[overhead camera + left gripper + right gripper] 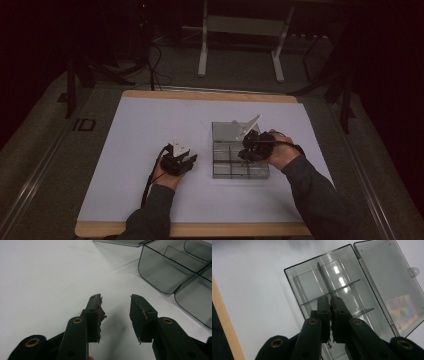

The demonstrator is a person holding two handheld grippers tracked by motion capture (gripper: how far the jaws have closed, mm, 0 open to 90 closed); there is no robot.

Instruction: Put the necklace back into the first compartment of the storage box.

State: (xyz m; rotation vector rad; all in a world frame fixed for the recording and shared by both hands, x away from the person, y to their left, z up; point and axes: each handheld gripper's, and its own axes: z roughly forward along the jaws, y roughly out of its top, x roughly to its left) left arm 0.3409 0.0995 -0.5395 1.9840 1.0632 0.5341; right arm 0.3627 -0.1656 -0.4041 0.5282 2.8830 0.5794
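The right gripper (330, 315) hangs with its black jaws pressed almost together and nothing visible between the pads, poised directly over the clear smoky plastic compartment box (337, 285), whose hinged lid (387, 282) lies folded open flat beside it. In the high view the same gripper (248, 150) sits above the box (239, 167), which rests right of centre on the white tabletop sheet (145, 130). The left gripper (115, 315) stands with its jaws released and well apart, empty, just above the sheet, with a rounded corner of the box (160, 272) near its right-hand jaw; in the high view it (186, 162) waits just left of the box. The thin internal dividers (329, 291) look fragile and the box light, so a clenched gripper pushed down onto a partition could bend it or skid the whole box across the smooth sheet, since the left gripper is not bracing it. The sheet covers a wooden table (210, 95) with a pale edge; beyond it the room is dim, with a white metal frame (240, 40) standing on grey floor.
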